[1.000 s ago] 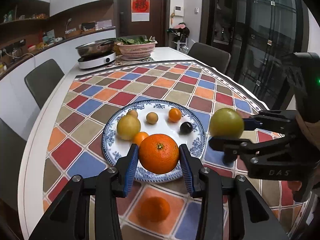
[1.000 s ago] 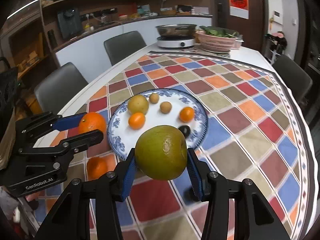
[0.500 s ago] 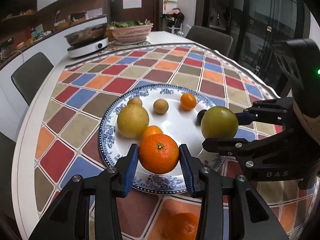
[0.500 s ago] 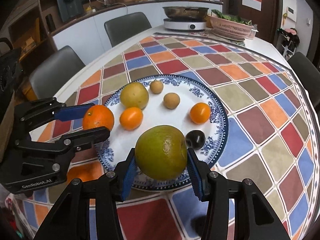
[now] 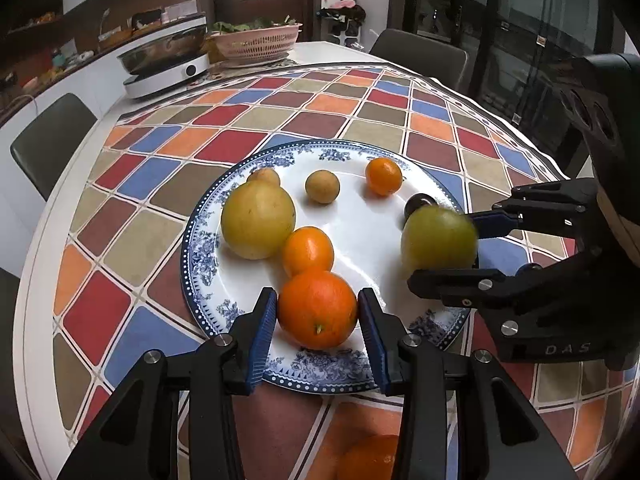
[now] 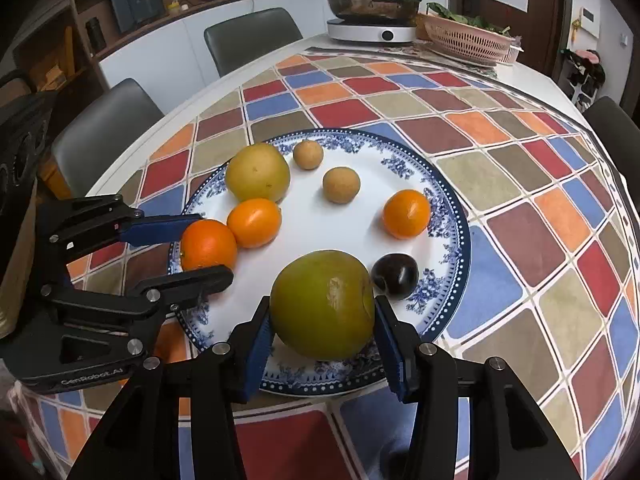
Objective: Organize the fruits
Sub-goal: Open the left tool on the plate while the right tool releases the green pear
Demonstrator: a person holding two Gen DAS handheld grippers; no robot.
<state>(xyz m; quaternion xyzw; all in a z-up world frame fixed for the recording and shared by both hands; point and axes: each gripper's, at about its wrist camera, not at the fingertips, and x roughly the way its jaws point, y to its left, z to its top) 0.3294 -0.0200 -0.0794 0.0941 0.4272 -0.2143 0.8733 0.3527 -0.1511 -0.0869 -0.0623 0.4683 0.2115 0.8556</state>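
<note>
tablecloth (image 5: 168,136) of coloured squares covers the white table (image 6: 532,76), whose far end holds a cooker and a pink basket. on the cloth sits a blue-patterned plate (image 6: 448,220); its near rim is hidden behind the grippers in both views. the left gripper (image 5: 318,320) is clamped on a large orange (image 5: 318,308), its blue pads pressed to both sides, over the plate's near edge; whether the orange rests on the plate or hangs just above it is hard to tell. the right gripper (image 6: 323,328) is clamped on a green fruit (image 6: 322,304), also over the near part of the plate, and blurred in the left wrist view. on the plate lie a yellow fruit (image 6: 258,172), two small oranges (image 6: 254,222), two little tan fruits (image 6: 341,185) and a dark plum (image 6: 395,275) just beside the green fruit. one more orange fruit (image 5: 370,458) lies on the cloth, mostly cut off by the left gripper's frame.
</note>
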